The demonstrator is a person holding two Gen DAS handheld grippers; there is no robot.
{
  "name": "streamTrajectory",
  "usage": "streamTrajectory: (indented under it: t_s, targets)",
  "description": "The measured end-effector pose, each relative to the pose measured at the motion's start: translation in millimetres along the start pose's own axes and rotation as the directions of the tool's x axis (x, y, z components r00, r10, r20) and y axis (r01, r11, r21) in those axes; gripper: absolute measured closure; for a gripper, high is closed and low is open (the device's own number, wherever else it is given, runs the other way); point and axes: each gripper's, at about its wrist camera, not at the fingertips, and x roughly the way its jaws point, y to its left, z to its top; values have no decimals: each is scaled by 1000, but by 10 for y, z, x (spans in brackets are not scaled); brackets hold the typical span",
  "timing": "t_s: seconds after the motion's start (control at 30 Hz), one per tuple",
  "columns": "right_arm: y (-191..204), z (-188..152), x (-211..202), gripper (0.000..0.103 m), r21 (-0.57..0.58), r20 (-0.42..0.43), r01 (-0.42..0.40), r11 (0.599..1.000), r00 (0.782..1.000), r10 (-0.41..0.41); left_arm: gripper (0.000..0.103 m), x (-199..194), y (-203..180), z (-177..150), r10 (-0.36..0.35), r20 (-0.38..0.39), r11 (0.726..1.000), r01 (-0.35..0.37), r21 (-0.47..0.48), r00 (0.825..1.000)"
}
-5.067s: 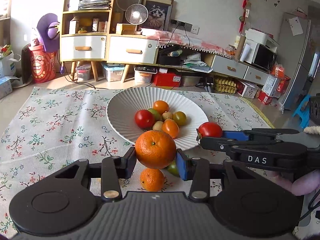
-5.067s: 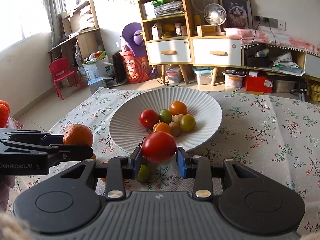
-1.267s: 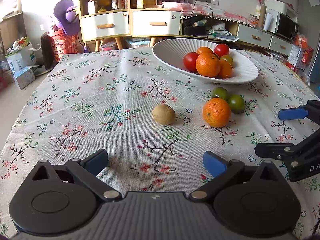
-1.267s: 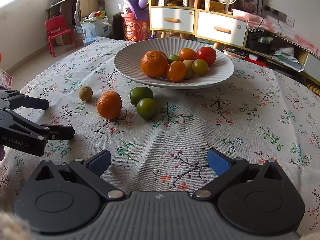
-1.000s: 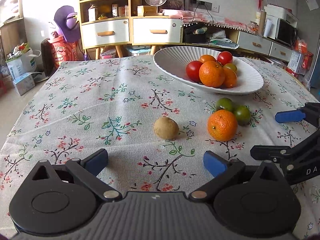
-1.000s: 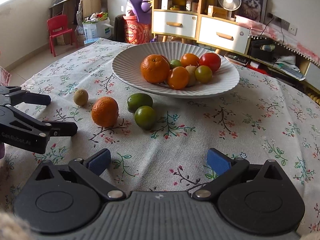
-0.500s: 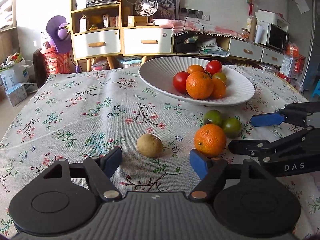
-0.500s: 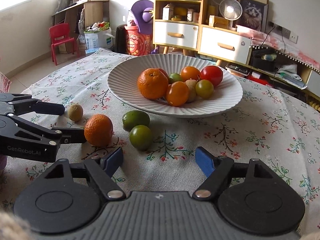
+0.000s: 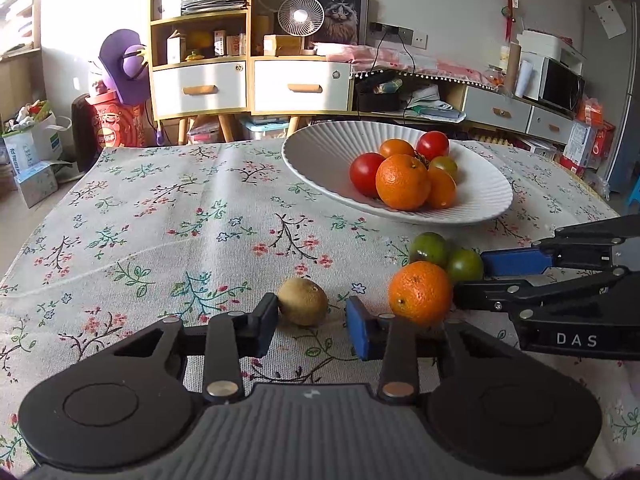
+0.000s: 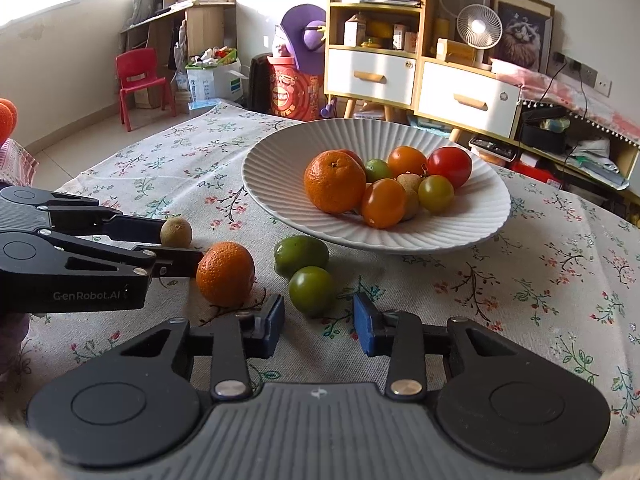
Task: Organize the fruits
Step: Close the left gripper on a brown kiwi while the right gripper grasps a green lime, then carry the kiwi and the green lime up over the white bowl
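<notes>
The left gripper [image 9: 312, 324] sits low on the desk [image 9: 160, 232], jaws released on either side of the brown kiwi [image 9: 303, 301], which touches the left pad while the right pad stands apart. The right gripper [image 10: 318, 322] has its jaws released around a green tomato [image 10: 311, 290]. Just beside lie an orange [image 10: 226, 273] and a second green tomato [image 10: 301, 255], near the white plate [image 10: 280, 160] of fruit.

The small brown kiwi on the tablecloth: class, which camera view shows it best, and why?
The left wrist view: the small brown kiwi lies whole and near, just ahead of the open left tongs. In the right wrist view it looks smaller and farther off, partly hidden behind the left tongs' finger.
</notes>
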Motion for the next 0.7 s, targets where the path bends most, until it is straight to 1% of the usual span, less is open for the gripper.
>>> streamTrajectory:
  t_s: [0.07, 0.17, 0.27, 0.57, 0.7]
  targets:
    - [-10, 5, 4, 73, 8, 1, -3, 1000, 1000, 3, 74, 6, 13, 6, 11, 0, 1000, -11, -12, 1000]
    - [-13, -4, -13, 81, 21, 4, -10, 1000, 1000, 10, 74, 24, 0, 38, 21, -9, 1000, -21, -14, 1000]
    - [-22, -4, -36, 81, 30, 5, -18, 999, 1000, 18, 74, 11, 4, 38, 10, -17, 1000, -10, 0, 1000]
    - [15, 53, -111, 81, 31, 8, -43, 999, 999, 43, 74, -45, 88, 95, 12, -45, 998, -15, -62, 999]
    - [42, 64, -182, 81, 14, 13, -45, 999, 999, 44, 74, -70, 78, 126, 2, -47, 998, -6, -66, 999]
